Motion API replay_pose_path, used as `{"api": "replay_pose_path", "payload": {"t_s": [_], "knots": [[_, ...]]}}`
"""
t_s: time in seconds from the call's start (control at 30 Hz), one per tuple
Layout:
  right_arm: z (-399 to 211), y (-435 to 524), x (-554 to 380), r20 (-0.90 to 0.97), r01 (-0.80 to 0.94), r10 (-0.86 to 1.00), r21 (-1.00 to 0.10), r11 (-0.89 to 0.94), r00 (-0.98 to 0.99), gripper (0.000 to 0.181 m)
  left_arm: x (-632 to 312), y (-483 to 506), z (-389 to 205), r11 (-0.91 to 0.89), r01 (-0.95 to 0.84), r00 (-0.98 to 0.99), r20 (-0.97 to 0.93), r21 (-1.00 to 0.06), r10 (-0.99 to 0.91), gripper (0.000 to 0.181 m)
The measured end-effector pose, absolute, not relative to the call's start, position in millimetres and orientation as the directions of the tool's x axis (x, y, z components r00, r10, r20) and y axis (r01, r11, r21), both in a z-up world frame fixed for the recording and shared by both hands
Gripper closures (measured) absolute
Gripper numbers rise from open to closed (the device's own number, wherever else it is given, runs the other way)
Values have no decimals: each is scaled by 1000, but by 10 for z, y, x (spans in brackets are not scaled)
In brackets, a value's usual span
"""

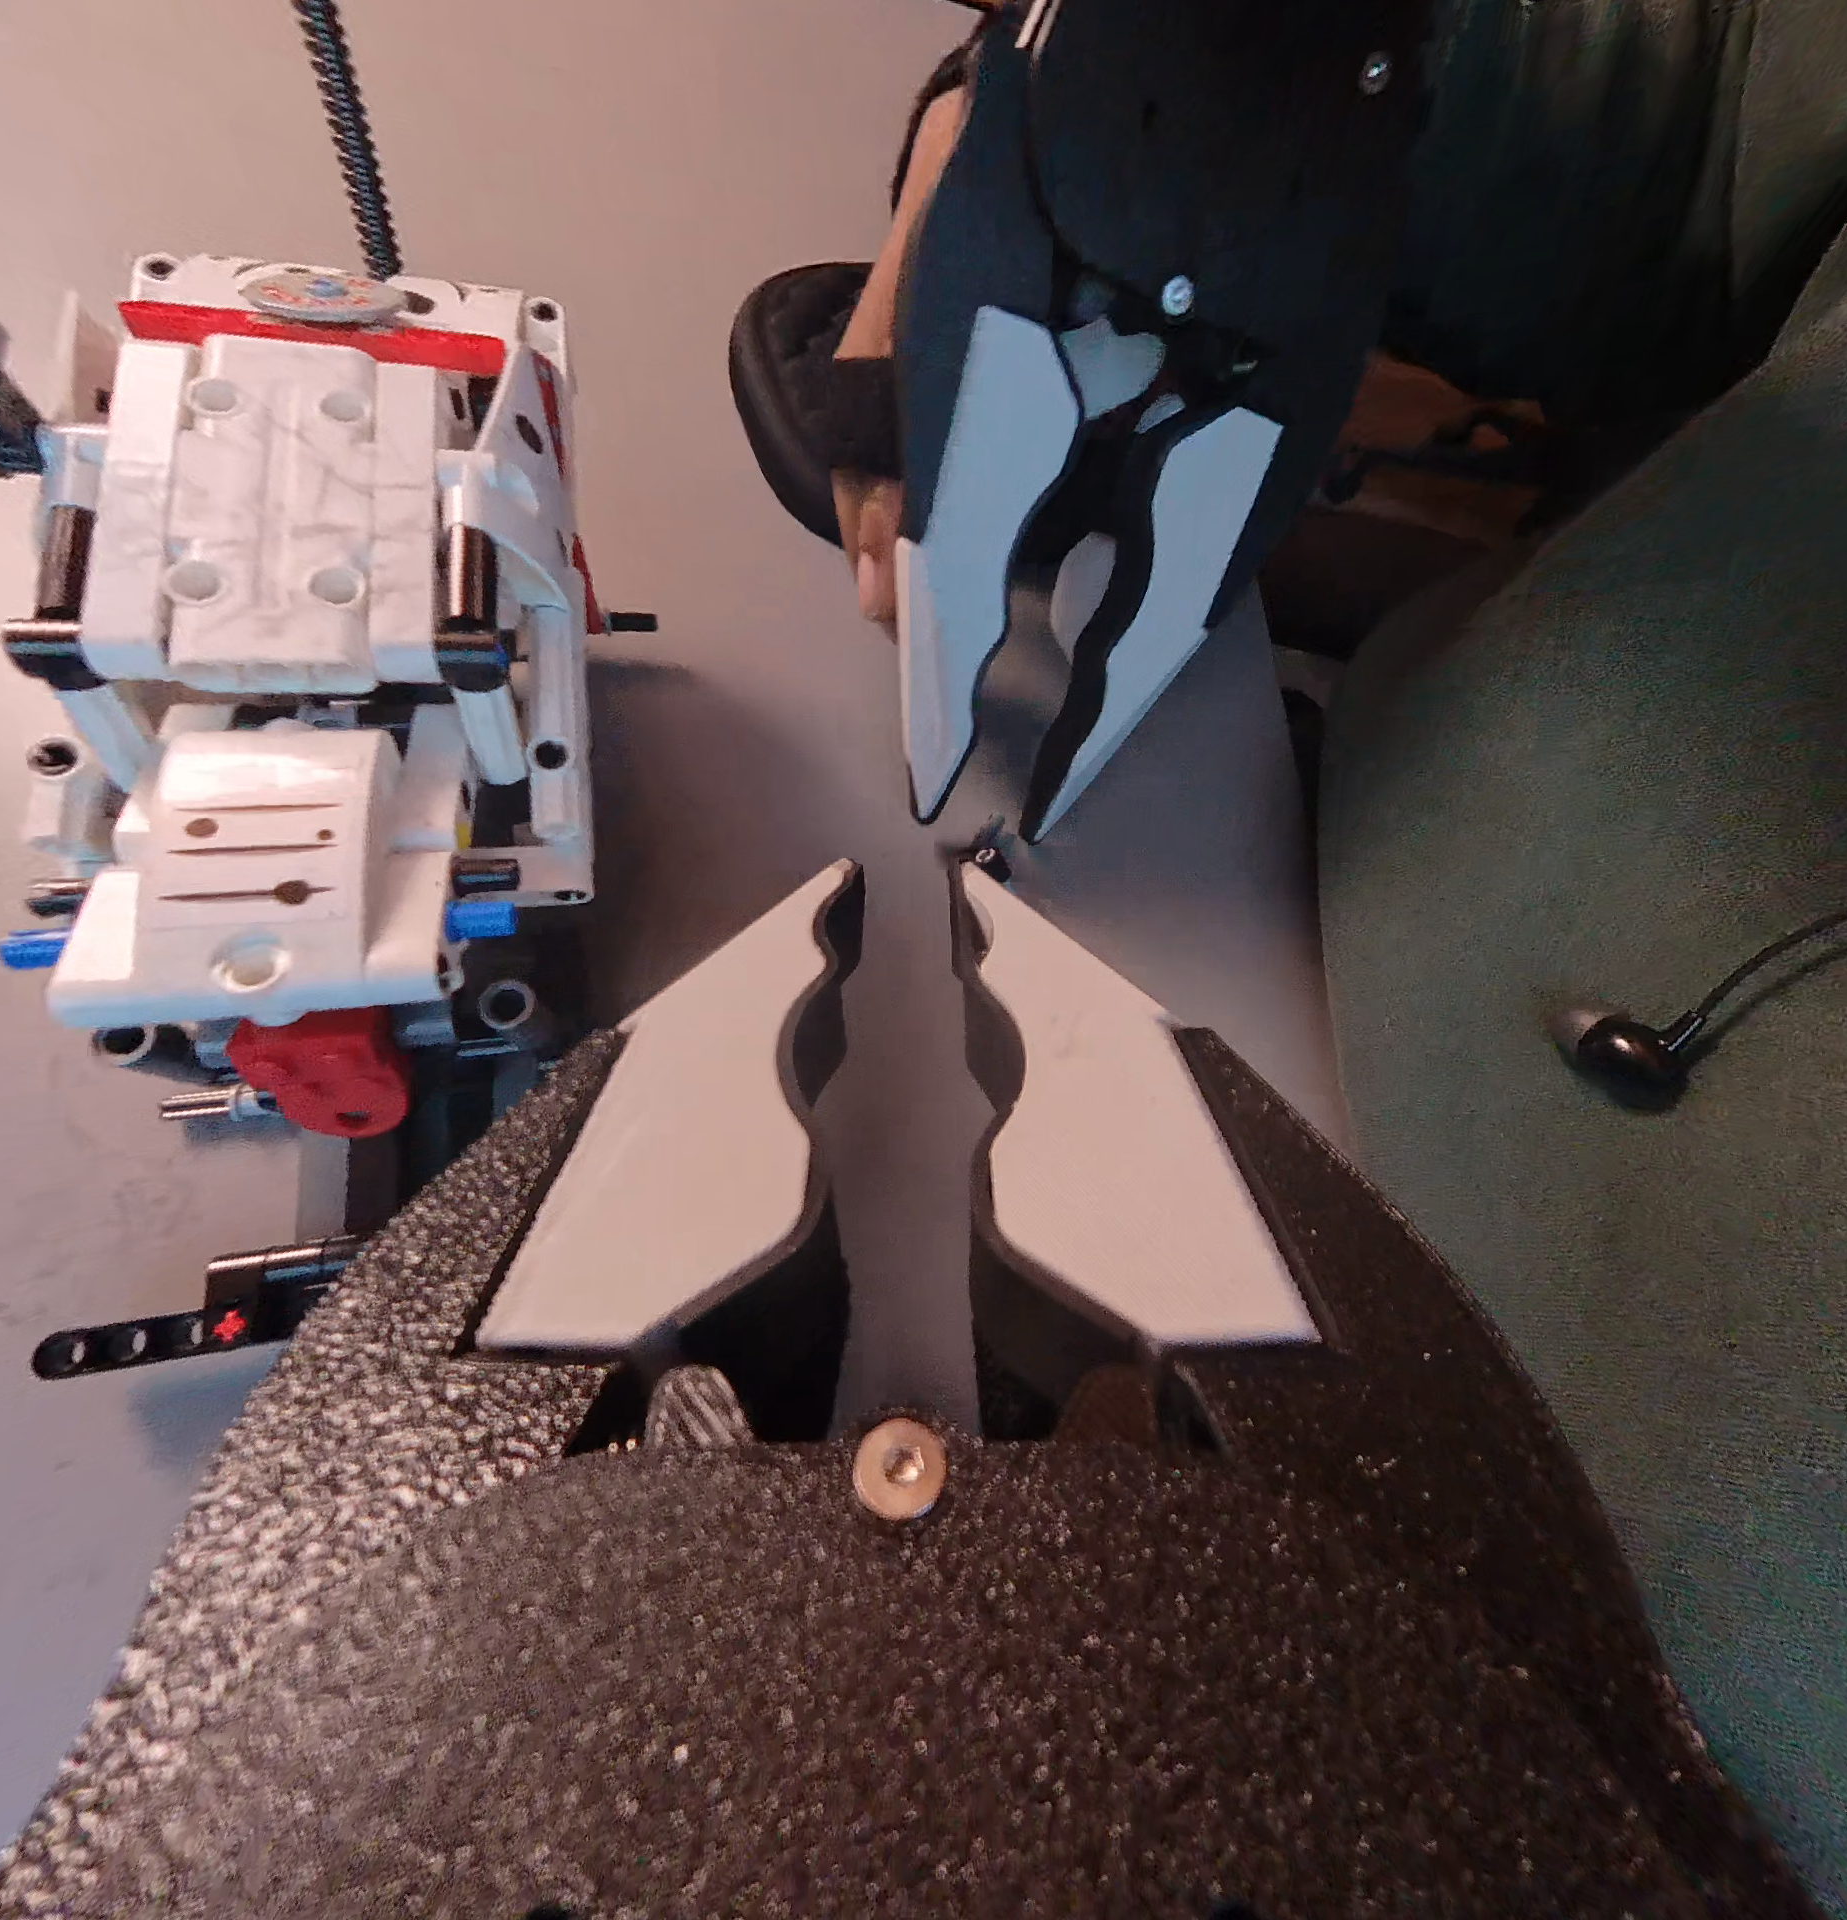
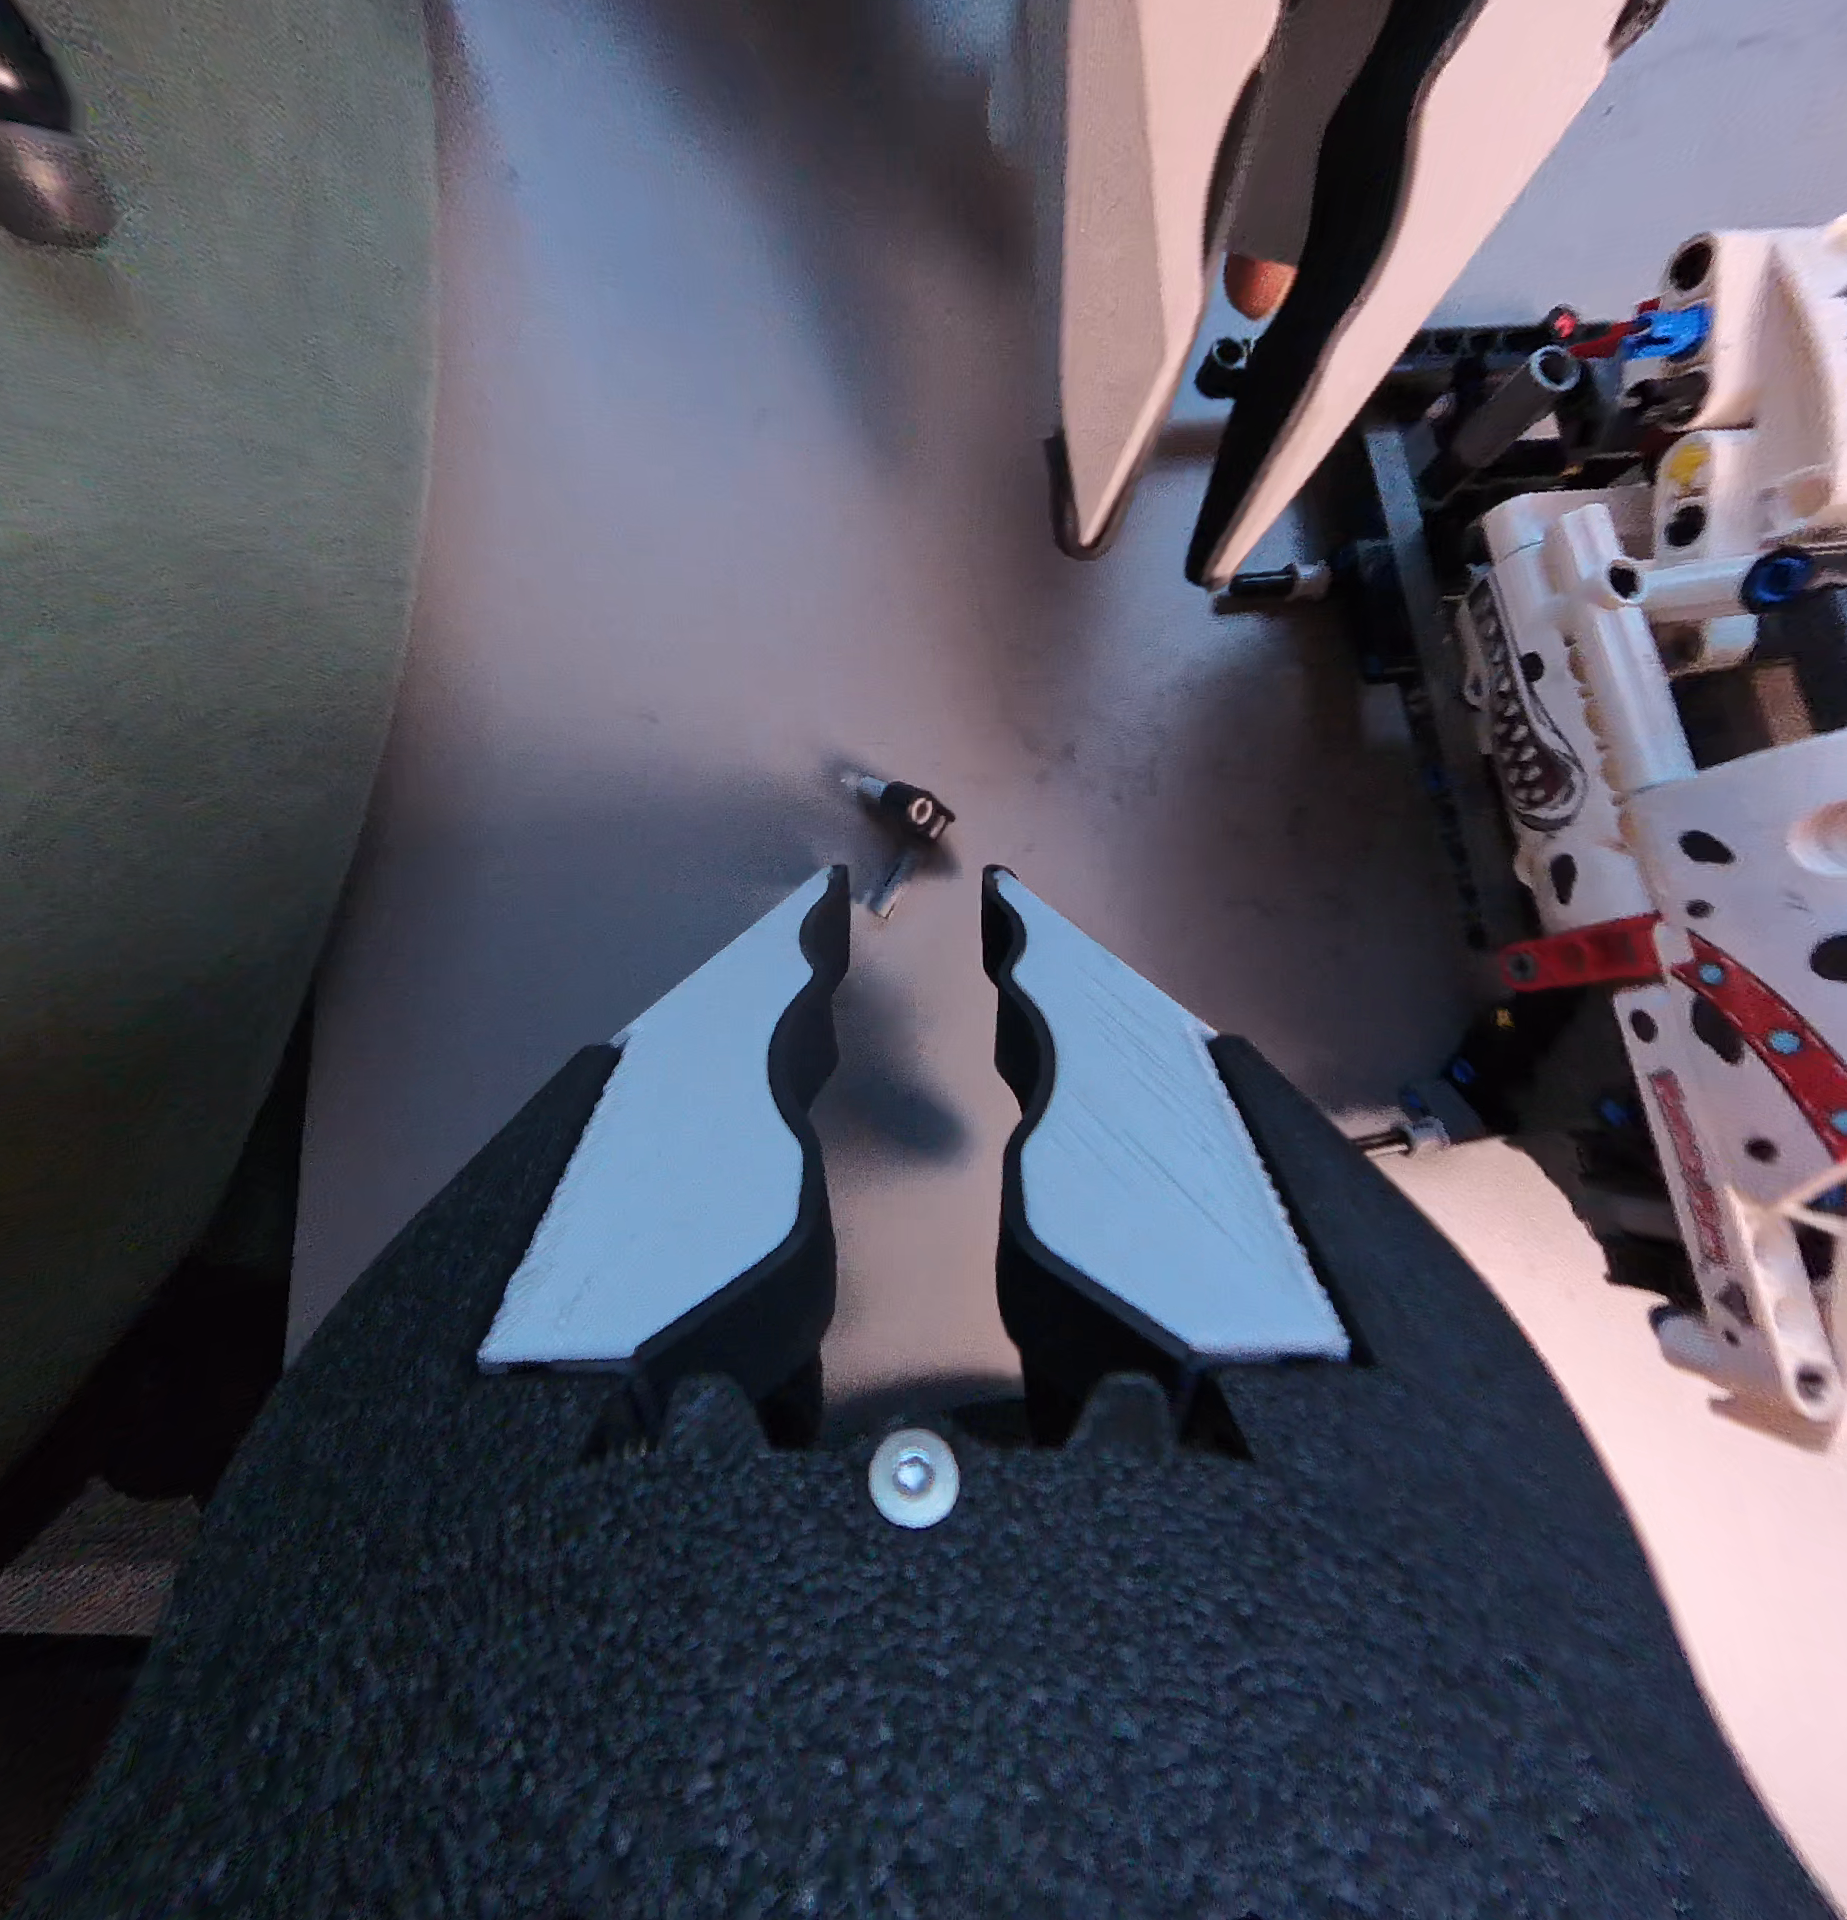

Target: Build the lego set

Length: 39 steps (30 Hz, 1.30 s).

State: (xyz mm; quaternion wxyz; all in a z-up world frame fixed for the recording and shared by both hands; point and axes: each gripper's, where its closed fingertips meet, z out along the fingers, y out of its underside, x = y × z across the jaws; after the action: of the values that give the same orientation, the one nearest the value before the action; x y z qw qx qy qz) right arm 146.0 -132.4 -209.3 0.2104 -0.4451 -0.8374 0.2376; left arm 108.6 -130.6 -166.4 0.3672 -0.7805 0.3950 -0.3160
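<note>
A white Lego vehicle model with red and black parts stands on the pale table at the left; in the right wrist view it is at the right. A small black connector piece with a grey pin lies on the table just ahead of my right gripper, which is open and empty. In the left wrist view the piece sits just past my left gripper, also open and empty. The two grippers point at each other, tips close, with the piece between them.
A green cushion borders the table on the right, with a black earphone on it. A coiled black cable runs up behind the model. A black beam sticks out at the model's near end. A hand holds the right gripper. Tip to tip, the grippers are about 6 cm apart.
</note>
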Motion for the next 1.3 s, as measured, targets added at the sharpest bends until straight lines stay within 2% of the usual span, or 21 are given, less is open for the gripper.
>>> {"api": "replay_pose_path", "payload": {"t_s": [0.07,0.1,0.17,0.23,0.37,0.43,0.6,0.67,0.73,0.87,0.97,1.07,1.17,1.3], "knots": [[-2088,-1343,1384,92,649,849,-603,464,-521,165,1131,-1340,-1683,-418,-395,485,201,-818,-851,165],[-2087,-1335,1367,79,653,850,-605,456,-521,178,1144,-1358,-1697,-421,-396,487,202,-816,-850,165],[-2086,-1334,1377,60,656,846,-604,453,-529,180,1150,-1388,-1716,-424,-389,500,199,-818,-843,165],[-2037,-1249,1326,117,642,864,-622,449,-490,181,1148,-1390,-1700,-426,-368,530,190,-827,-826,164],[-1673,-1289,1176,197,502,894,-769,395,-402,181,1188,-1351,-1587,-424,-285,576,200,-860,-793,159],[-1535,-1284,1141,245,445,901,-803,395,-358,181,1220,-1333,-1541,-450,-223,570,258,-865,-780,158],[-1751,-1227,1300,230,560,909,-727,399,-348,181,1134,-1283,-1634,-478,-244,604,253,-844,-756,159],[-1856,-1259,1341,181,610,919,-701,371,-351,165,1125,-1293,-1647,-480,-248,609,250,-842,-753,159],[-1942,-1266,1330,158,644,926,-678,354,-342,162,1124,-1297,-1667,-480,-260,617,239,-838,-750,159],[-2106,-1213,1302,126,716,937,-614,332,-326,171,1139,-1300,-1676,-477,-275,626,221,-834,-748,159],[-2080,-1228,1281,137,697,922,-617,365,-361,175,1133,-1319,-1673,-488,-265,629,235,-832,-741,158],[-1829,-1305,1268,200,572,873,-686,449,-446,175,1142,-1335,-1594,-518,-180,611,317,-837,-725,157],[-1419,-1417,1268,295,396,811,-756,521,-505,175,1174,-1312,-1399,-574,6,535,488,-818,-690,155],[-1125,-1379,1272,401,323,758,-729,604,-515,175,1265,-1366,-956,-658,256,214,705,-708,-676,158]]}}
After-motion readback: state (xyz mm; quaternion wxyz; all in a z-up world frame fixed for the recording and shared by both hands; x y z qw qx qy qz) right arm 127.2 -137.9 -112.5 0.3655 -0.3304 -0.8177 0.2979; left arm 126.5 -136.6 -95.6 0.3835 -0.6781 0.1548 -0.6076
